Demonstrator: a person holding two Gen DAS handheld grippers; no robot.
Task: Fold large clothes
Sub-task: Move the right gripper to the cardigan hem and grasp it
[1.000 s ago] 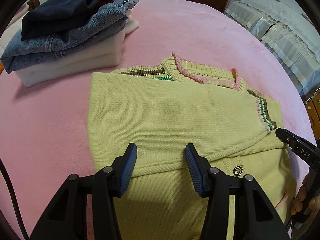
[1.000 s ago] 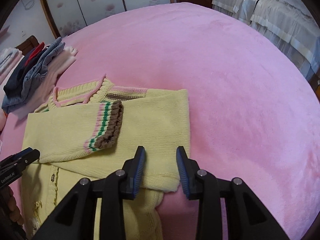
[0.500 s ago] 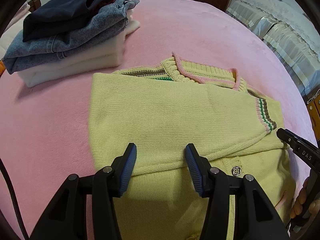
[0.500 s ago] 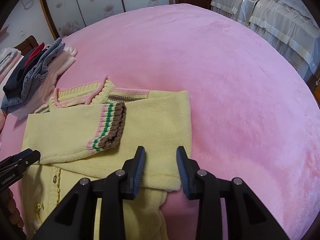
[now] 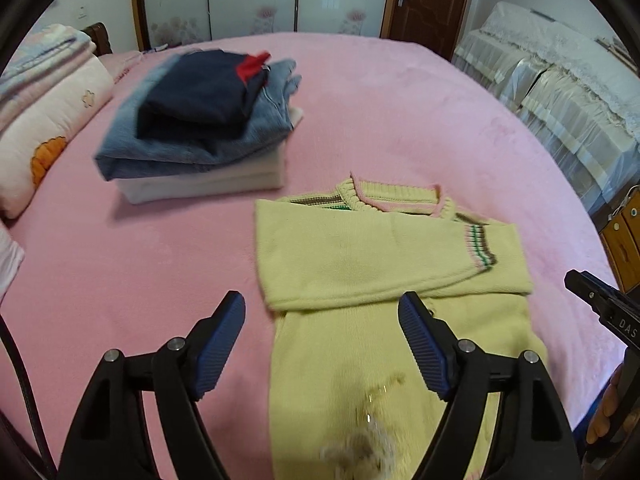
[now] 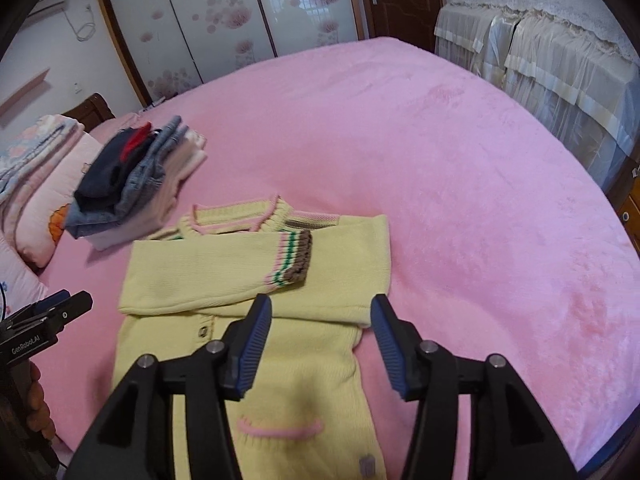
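A pale yellow knit cardigan (image 5: 360, 264) lies flat on the pink bed, both sleeves folded across its chest; it also shows in the right wrist view (image 6: 256, 280). A striped cuff (image 6: 294, 258) lies on top. My left gripper (image 5: 322, 340) is open and empty above the cardigan's left side, near its lower half. My right gripper (image 6: 320, 340) is open and empty above the cardigan's right side, holding nothing. Each gripper shows at the edge of the other's view, the right (image 5: 604, 312) and the left (image 6: 48, 320).
A stack of folded clothes (image 5: 200, 128) with jeans and a dark garment sits at the back left of the pink blanket (image 6: 460, 180). Pillows (image 5: 44, 128) lie at the far left. A second bed (image 6: 540, 40) and a wardrobe stand behind.
Both grippers have pulled back and risen away from the folded sleeves, and both jaws have opened wider. The cardigan stays flat with the sleeves folded.
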